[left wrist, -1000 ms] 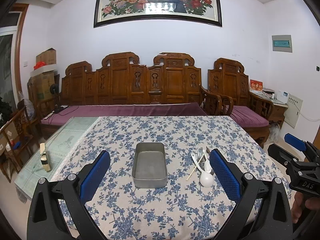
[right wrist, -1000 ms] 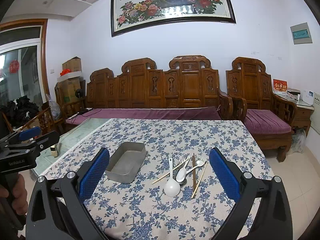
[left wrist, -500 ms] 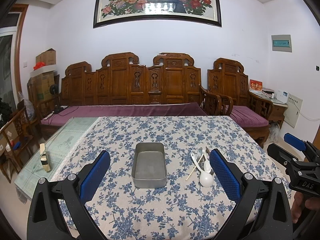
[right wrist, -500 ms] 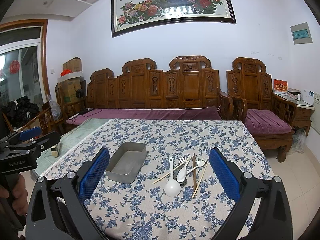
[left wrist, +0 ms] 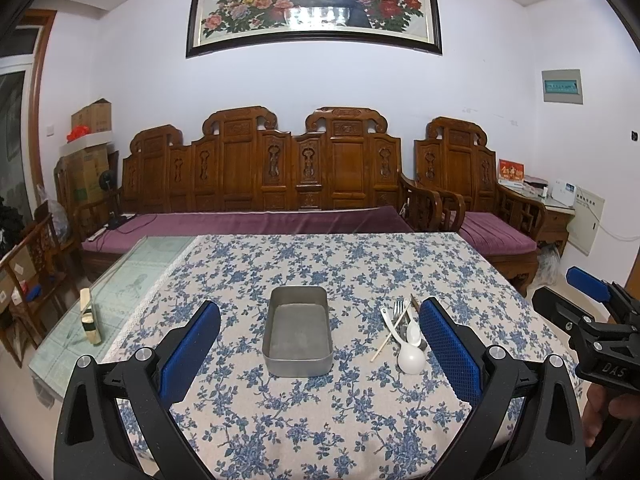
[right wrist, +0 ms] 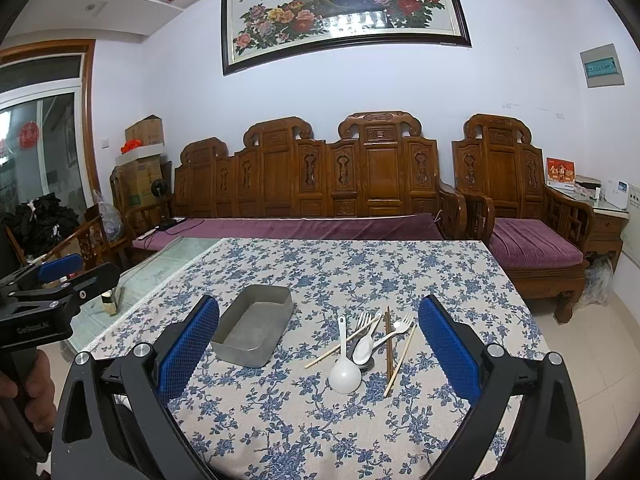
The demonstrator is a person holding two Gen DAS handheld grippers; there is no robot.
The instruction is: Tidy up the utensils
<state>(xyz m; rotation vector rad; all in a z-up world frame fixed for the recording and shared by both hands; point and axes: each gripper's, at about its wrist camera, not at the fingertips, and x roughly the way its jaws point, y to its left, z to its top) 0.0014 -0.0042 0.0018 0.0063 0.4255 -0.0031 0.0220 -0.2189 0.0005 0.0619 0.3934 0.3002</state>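
An empty grey metal tray [left wrist: 298,330] [right wrist: 252,330] lies on the blue-flowered tablecloth. To its right is a loose pile of utensils [left wrist: 402,330] [right wrist: 366,342]: a white ladle-like spoon [right wrist: 344,372], forks, spoons and chopsticks. My left gripper [left wrist: 320,354] hovers open above the near table edge, facing the tray, with nothing between its blue pads. My right gripper [right wrist: 318,352] is likewise open and empty, facing the pile. Each gripper shows at the edge of the other's view.
The table [left wrist: 360,264] has a bare glass strip on its left with a small yellowish block [left wrist: 90,316] standing on it. A carved wooden sofa [left wrist: 260,184] with purple cushions runs behind the table. A wooden armchair [right wrist: 532,216] stands at the right.
Both views have crept slightly; the tray and utensils sit a touch lower in the frames. Nothing was gripped or released.
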